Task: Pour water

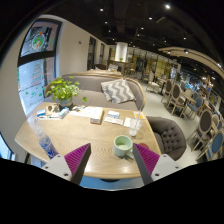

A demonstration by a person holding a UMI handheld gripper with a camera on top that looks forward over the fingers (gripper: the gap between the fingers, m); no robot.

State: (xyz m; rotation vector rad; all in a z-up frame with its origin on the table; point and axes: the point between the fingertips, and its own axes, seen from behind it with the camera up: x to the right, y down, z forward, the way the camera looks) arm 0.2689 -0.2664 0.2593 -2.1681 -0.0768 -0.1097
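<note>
Two parted fingers [112, 160], one green cup [122, 146] between

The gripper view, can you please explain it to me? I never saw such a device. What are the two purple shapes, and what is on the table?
A person carries a hand-held gripper with a wide-angle camera on it, which took this picture. The purple shapes are pads on its two fingers. They are open and hold nothing. A green cup stands on the wooden table between them, untouched. Farther away are a potted plant, a plastic bottle and some papers.
</note>
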